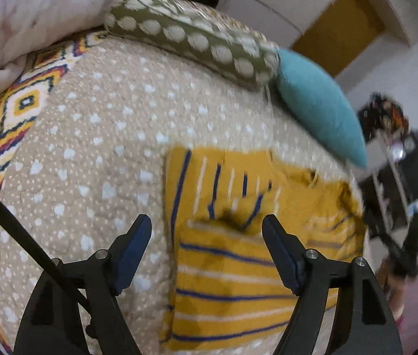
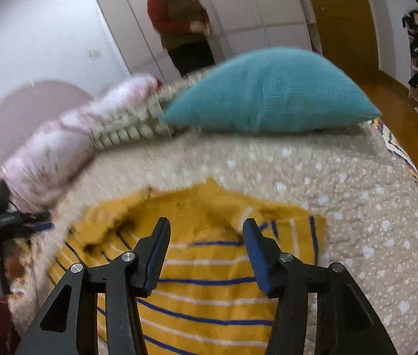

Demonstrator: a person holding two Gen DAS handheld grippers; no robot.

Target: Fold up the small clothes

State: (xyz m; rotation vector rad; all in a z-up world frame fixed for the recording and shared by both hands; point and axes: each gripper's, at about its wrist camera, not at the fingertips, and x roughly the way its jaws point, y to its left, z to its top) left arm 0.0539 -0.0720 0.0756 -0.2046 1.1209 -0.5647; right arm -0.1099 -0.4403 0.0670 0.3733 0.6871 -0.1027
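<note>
Left wrist view first: your left tongs (image 1: 207, 226) are spread wide with nothing in them, hanging just over the near striped part of the yellow garment (image 1: 232, 278). Same story on the right wrist view, where your right tongs (image 2: 206, 229) are open about as wide, empty, hovering above the garment's middle.

That little mustard top with blue and white stripes lies on the beige dotted bedspread (image 2: 357, 195), partly folded I'd say, since one striped panel seems to sit over the rest and the far edge looks bunched and rumpled. Frames are blurry, so I can't tell exactly how many layers there are.

My guess is you're between folds. Next you'd want to drop both tongs onto an edge, pinch through only the top layer, and carry it over evenly.

Further back sit the teal pillow (image 2: 271, 91), a spotted bolster (image 1: 191, 35) and a pink quilt (image 1: 31, 14). Someone's standing by the wall (image 2: 182, 26).
</note>
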